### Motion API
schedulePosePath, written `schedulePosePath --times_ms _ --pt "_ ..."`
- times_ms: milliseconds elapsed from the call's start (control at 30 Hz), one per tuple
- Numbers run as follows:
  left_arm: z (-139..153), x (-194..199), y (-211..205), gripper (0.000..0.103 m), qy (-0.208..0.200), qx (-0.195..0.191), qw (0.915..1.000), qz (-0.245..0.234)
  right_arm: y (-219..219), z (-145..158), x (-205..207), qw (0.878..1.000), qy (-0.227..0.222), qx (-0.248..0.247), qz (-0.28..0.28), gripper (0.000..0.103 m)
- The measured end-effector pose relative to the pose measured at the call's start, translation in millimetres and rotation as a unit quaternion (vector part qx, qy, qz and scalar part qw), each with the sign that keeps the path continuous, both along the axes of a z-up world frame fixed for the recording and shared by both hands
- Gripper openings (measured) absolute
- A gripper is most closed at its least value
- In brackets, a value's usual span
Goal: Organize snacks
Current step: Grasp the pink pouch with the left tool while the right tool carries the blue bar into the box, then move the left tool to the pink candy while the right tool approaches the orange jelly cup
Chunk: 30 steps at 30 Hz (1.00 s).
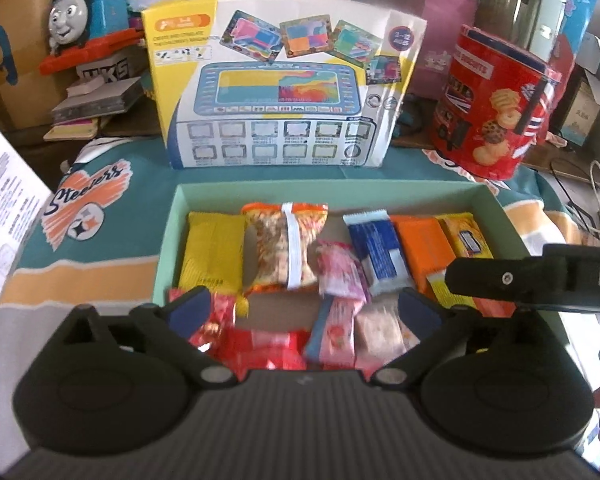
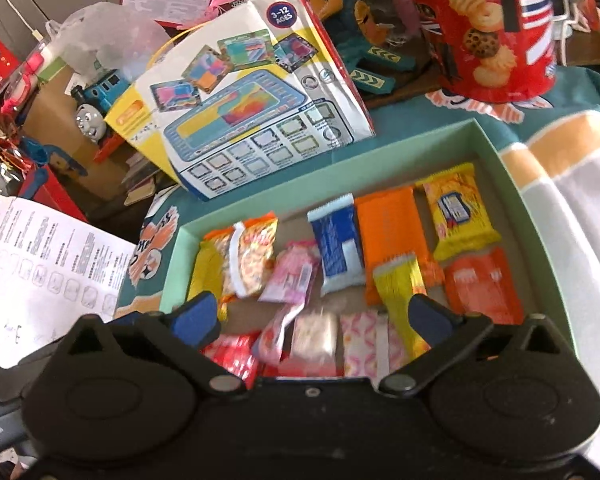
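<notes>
I hold the left gripper (image 1: 304,304) and right gripper (image 2: 320,312) both spread wide, empty, over the green box (image 1: 172,216); its near row of snacks is blurred, half hidden; behind lie one blue packet (image 2: 336,248), two orange

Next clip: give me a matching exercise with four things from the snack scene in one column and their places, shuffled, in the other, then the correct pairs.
Things:
1. blue-and-white packet
2. plain yellow packet
3. red biscuit tin
4. toy box

Places:
A. on the teal cloth, behind the green tray's far right corner
B. upright behind the tray's far wall
C. in the tray, just left of the orange packet
D. at the left end of the tray's far row

Pairs: 1-C, 2-D, 3-A, 4-B
</notes>
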<state>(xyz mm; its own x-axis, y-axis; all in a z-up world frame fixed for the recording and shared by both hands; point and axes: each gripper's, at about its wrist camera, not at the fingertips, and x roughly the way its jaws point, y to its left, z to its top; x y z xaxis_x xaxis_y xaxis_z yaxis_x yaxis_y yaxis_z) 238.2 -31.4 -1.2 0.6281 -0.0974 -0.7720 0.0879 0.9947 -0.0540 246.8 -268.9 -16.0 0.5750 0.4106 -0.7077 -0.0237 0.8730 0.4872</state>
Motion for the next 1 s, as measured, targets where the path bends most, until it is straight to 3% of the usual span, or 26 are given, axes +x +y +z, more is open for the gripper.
schedulePosePath --times_ms 467,767,900,1000 --pt "12.1 -76.8 22.7 0.103 0.004 -0.004 0.9999 0.010 5.5 18.0 -92.0 1.000 -0.028 -0.001 -0.003 0.103" --pt "-8.7 -110.1 54.7 0.103 0.026 -0.009 0.9991 0.032 18.8 4.5 -132.9 0.999 -0.043 -0.022 0.004 0.103" --pt "-25.8 -122.1 73.1 0.103 0.040 -0.011 0.9980 0.047 24.0 -11.5 -146.7 0.999 -0.025 -0.022 0.007 0.103" --pt "-42.3 -128.5 87.7 0.103 0.055 -0.004 0.9965 0.063 32.1 -25.4 -155.9 0.998 -0.019 -0.053 0.009 0.103"
